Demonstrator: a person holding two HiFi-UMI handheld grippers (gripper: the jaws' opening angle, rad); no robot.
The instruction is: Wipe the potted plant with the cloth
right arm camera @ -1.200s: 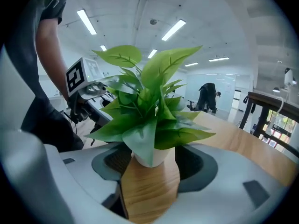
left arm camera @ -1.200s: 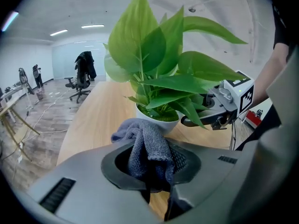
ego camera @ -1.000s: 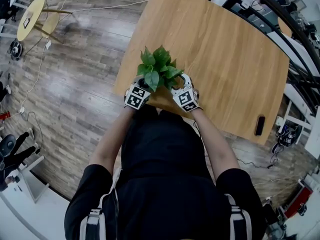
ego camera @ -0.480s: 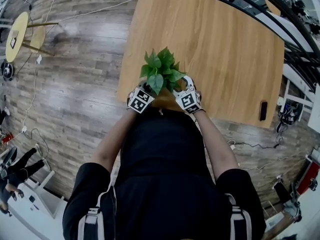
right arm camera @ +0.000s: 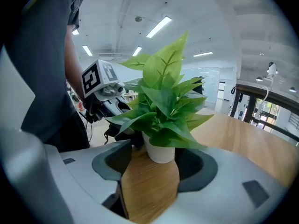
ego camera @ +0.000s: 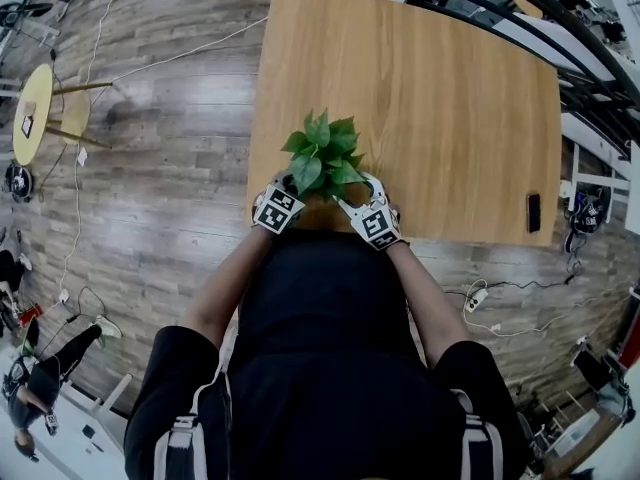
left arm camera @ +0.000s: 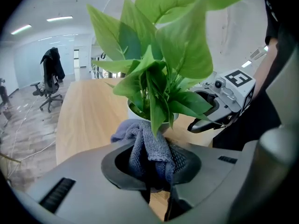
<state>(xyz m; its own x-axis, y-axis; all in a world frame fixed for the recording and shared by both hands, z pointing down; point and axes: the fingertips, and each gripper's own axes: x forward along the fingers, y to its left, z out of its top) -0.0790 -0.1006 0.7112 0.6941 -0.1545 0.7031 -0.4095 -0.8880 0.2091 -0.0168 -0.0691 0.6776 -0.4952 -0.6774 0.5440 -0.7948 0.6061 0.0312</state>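
A small leafy green plant [ego camera: 320, 153] in a white pot [right arm camera: 160, 150] stands near the front edge of the wooden table [ego camera: 450, 118]. My left gripper [ego camera: 283, 196] is at the plant's left, shut on a grey-blue cloth [left arm camera: 148, 146] that bunches up against the pot [left arm camera: 133, 112] under the leaves [left arm camera: 154, 64]. My right gripper [ego camera: 362, 198] is at the plant's right. In the right gripper view its jaws [right arm camera: 154, 167] stand open on either side of the pot's near face, apart from it. The left gripper [right arm camera: 103, 90] shows beyond the leaves.
A small black device [ego camera: 534, 212] lies near the table's right front corner. The table's front edge runs just under both grippers. A round yellow stool [ego camera: 35, 113] and cables are on the wood floor at the left. An office chair [left arm camera: 46, 94] stands far off.
Both grippers stay at either side of the plant. The head camera has shifted, so the table and plant sit slightly differently in the view.
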